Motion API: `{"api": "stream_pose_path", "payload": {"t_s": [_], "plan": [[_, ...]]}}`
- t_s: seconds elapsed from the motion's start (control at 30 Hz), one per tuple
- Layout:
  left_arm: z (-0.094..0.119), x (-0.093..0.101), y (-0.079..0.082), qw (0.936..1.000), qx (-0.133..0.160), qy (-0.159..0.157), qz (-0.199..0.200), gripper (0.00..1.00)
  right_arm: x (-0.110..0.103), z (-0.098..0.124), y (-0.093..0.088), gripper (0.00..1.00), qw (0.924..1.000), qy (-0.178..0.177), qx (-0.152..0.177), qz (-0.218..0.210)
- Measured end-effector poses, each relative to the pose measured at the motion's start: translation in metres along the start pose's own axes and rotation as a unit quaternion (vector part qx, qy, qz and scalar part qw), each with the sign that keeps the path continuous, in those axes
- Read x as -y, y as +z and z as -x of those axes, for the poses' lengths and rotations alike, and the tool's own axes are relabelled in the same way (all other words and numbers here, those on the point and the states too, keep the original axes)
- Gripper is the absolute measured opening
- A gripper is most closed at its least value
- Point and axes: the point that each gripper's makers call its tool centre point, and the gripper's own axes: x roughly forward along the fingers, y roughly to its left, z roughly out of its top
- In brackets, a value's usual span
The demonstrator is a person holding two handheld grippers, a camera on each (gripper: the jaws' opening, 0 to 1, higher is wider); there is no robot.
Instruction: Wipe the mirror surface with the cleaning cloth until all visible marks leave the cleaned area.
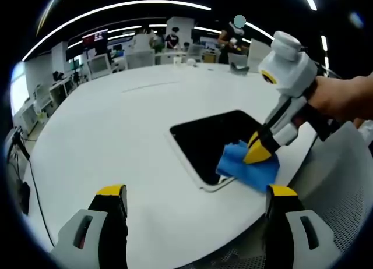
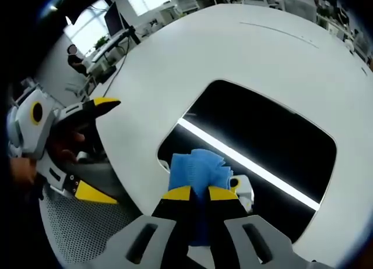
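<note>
Right gripper [image 2: 199, 193] pinches the crumpled blue cleaning cloth [image 2: 198, 167], pressing it onto the dark rectangular mirror [image 2: 262, 135] corner to scrub; left gripper [image 1: 195, 193] waits spread wide, probably clear of the glass.

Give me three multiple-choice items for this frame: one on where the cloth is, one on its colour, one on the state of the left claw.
1. Where does the cloth sit?
A. on the mirror's near corner
B. on the floor
C. on a far desk

2. What colour is the cloth?
A. red
B. blue
C. white

3. What state is the left claw in?
A. shut on the cloth
B. shut on a bottle
C. open, holding nothing

Answers:
1 A, the cloth lies on the dark mirror at its edge on the white table.
2 B, it is plainly blue in both views.
3 C, its jaws stand wide apart above the table; the right claw grips the cloth.
</note>
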Motion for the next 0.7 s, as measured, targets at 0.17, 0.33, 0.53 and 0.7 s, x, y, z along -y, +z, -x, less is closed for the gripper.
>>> {"api": "stream_pose_path", "payload": {"t_s": [0.17,0.33,0.53,0.7], "plan": [[0.0000,0.0003,0.0001,1.0000,0.000,0.000,0.000,0.99,0.0018,0.0013,-0.0016,0.04,1.0000,-0.002,-0.001,0.001],[-0.0001,0.0009,0.0004,1.0000,0.001,-0.002,0.000,0.99,0.0064,0.0035,-0.0038,0.04,1.0000,-0.004,-0.003,-0.004],[-0.0002,0.0012,0.0007,1.0000,0.002,-0.003,-0.001,0.99,0.0079,0.0041,-0.0046,0.04,0.9999,-0.006,-0.005,-0.009],[0.0000,0.0006,0.0008,1.0000,0.003,-0.002,0.001,0.99,0.0084,0.0041,-0.0039,0.04,0.9999,-0.009,-0.006,-0.014]]}}
